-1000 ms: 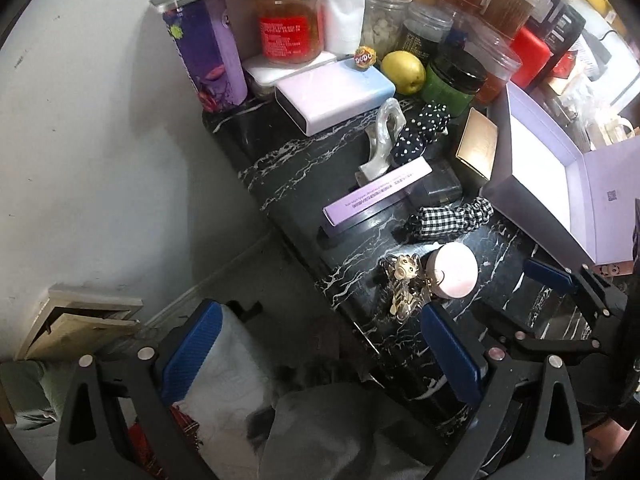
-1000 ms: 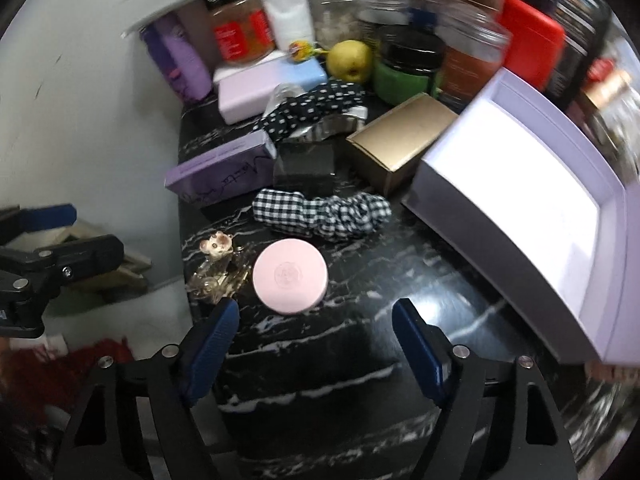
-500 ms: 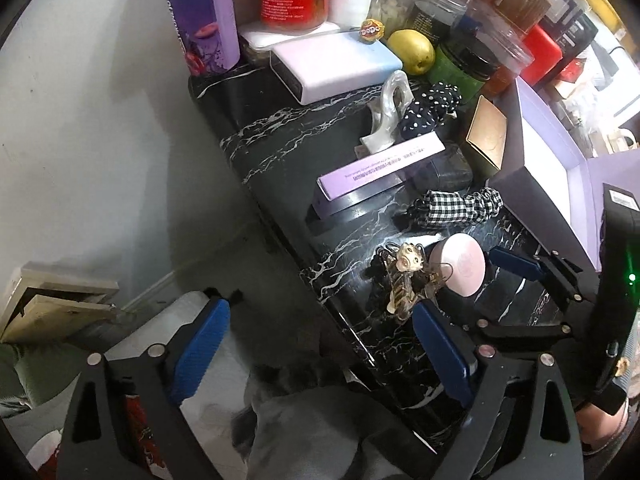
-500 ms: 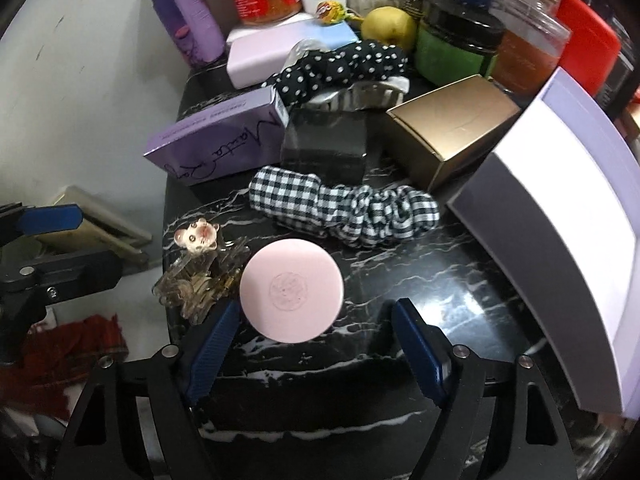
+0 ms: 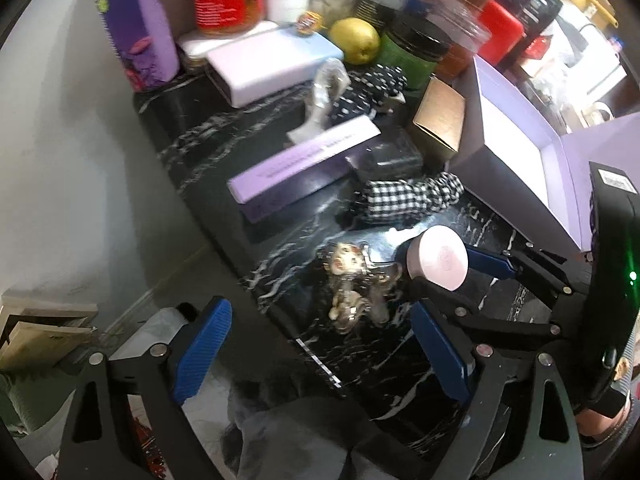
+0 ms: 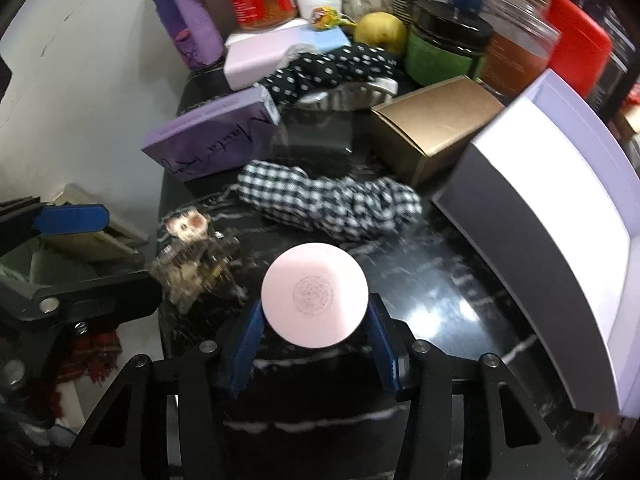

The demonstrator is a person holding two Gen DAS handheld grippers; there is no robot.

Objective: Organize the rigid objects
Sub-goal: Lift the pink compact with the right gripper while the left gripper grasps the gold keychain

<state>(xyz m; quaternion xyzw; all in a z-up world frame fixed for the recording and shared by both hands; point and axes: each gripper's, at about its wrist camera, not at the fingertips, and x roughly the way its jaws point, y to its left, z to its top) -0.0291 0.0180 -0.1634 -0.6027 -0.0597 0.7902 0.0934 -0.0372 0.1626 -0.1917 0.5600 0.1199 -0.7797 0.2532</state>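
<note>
A round pink compact (image 6: 315, 294) sits between the blue pads of my right gripper (image 6: 314, 336). Its jaws are closing and both pads touch the compact's rim. In the left wrist view the compact (image 5: 438, 258) is tilted up off the black marble table (image 5: 280, 216) in the right gripper (image 5: 444, 268). A clear hair claw with a small bear charm (image 5: 352, 292) lies just left of it. My left gripper (image 5: 320, 356) hovers over the table edge short of the claw. Its jaws are wide, closing slightly, with nothing pressed between them.
Behind lie a gingham scrunchie (image 6: 332, 204), a purple carton (image 6: 212, 140), a gold box (image 6: 432, 120) and a dotted scrunchie (image 6: 340, 64). An open lilac box (image 6: 560, 200) stands at the right. Jars, a lemon (image 6: 380, 30) and a pale case crowd the back. Floor and wall lie left.
The right gripper's jaws have come in onto the pink compact, which now tilts up from the table. The left gripper has sunk closer to the hair claw and narrowed a little.
</note>
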